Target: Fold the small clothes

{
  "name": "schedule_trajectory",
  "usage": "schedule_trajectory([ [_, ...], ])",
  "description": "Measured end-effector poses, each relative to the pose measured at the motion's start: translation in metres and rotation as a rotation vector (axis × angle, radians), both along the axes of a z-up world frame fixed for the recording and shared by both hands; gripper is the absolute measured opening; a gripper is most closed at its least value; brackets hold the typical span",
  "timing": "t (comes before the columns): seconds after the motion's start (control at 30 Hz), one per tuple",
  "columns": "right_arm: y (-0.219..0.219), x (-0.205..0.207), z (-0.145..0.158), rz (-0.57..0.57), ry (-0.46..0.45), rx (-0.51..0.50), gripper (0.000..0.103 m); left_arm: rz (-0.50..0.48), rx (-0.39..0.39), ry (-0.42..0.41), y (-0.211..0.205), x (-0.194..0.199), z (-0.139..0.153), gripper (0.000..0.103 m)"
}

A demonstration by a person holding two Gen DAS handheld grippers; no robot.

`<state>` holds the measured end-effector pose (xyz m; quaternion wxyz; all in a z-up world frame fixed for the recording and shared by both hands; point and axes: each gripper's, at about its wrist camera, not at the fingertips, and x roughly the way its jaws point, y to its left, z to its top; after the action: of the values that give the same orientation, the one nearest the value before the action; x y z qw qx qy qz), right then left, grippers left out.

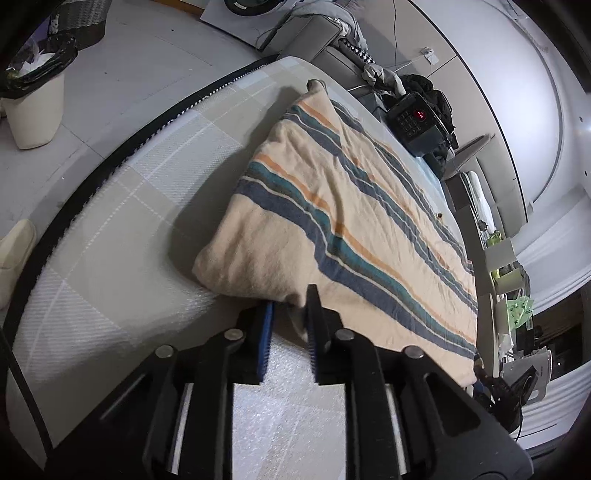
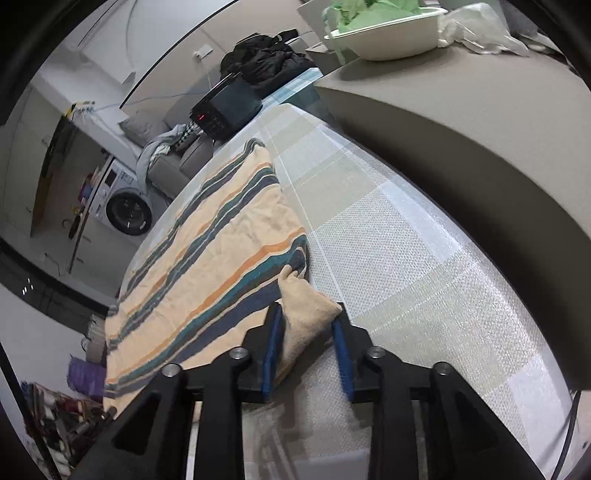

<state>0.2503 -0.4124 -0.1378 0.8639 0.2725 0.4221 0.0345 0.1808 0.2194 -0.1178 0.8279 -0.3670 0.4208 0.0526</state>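
A cream cloth with blue, teal and orange stripes (image 1: 343, 206) lies spread on the checked table cover (image 1: 122, 229). My left gripper (image 1: 290, 301) is open, its jaws either side of the cloth's near edge, a fold of cloth between them. In the right wrist view the same striped cloth (image 2: 207, 258) lies to the left. My right gripper (image 2: 308, 314) is open with a raised cream corner of the cloth (image 2: 304, 306) between its jaws, touching the left blue pad (image 2: 271, 354).
A black keypad box (image 1: 415, 120) (image 2: 223, 107) stands at the table's far end beside dark clothes (image 2: 266, 55). A grey raised ledge (image 2: 461, 110) with a bowl (image 2: 388, 33) runs along the right. A white bin (image 1: 33, 110) and a washing machine (image 2: 125, 206) stand on the floor.
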Motion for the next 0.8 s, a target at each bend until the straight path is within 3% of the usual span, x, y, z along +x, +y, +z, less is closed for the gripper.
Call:
schedule_trajectory([
  [0.1,0.0,0.004,0.001,-0.017,-0.001,0.007,0.028,0.025,-0.007,-0.007,0.005,-0.005,0.0,0.024],
  [0.17,0.001,0.0,0.0,-0.041,-0.012,-0.025,0.016,0.036,-0.03,-0.022,0.01,-0.013,-0.003,0.024],
  [0.23,0.0,-0.002,-0.002,-0.042,-0.013,-0.021,0.01,0.038,-0.021,-0.032,0.01,-0.019,-0.003,0.009],
  [0.3,-0.001,-0.009,0.001,-0.046,-0.027,-0.028,0.008,0.031,-0.004,-0.026,0.008,-0.025,-0.002,0.008],
  [0.53,-0.017,-0.034,0.0,-0.051,-0.002,-0.089,0.009,-0.011,0.084,0.032,0.008,-0.053,0.0,0.007],
  [0.7,-0.027,-0.044,0.01,-0.06,-0.01,-0.149,0.025,0.009,0.086,0.022,0.012,-0.064,0.008,0.008],
  [0.8,-0.023,-0.056,0.026,-0.068,-0.056,-0.207,0.028,-0.028,0.125,0.004,0.003,-0.058,0.017,0.009],
])
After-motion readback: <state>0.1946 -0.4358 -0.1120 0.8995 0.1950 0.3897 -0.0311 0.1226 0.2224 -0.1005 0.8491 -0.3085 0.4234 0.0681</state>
